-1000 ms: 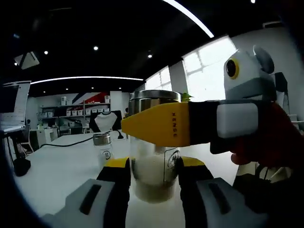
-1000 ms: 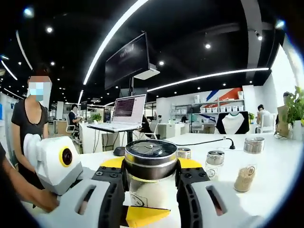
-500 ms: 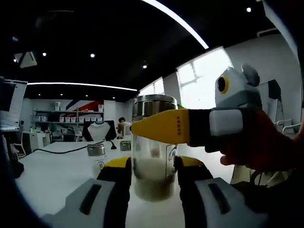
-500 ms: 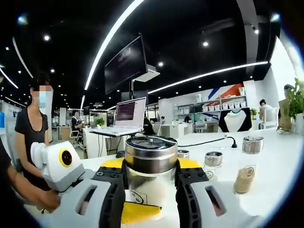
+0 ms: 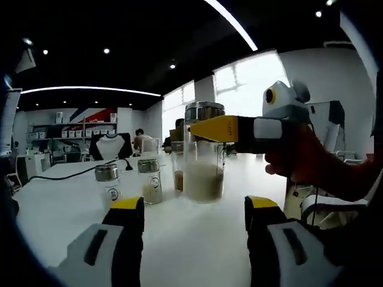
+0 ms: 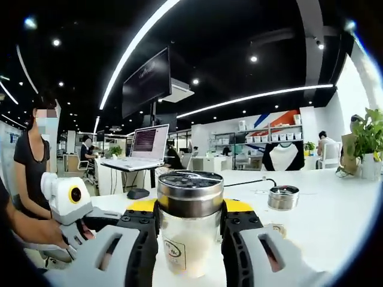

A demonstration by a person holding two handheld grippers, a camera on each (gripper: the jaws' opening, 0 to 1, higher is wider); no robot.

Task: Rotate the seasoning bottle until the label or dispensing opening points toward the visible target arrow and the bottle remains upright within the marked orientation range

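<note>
We're in open-plan office/showroom: laptop [image 6: 145, 145] on desk, ceiling-hung monitor [image 6: 145, 82], storage shelves [image 6: 263, 139], strip lights, white worktable [image 5: 72, 197].

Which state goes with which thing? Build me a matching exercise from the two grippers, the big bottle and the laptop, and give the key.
Things:
1. left gripper
2. right gripper
3. seasoning bottle
4. laptop

States:
A. screen lit, on a desk in the background
B. shut on the bottle just under its metal lid
C. open, holding nothing, short of the bottle
D. upright, pale granules inside

Pairs: 1-C, 2-B, 3-D, 4-A
</note>
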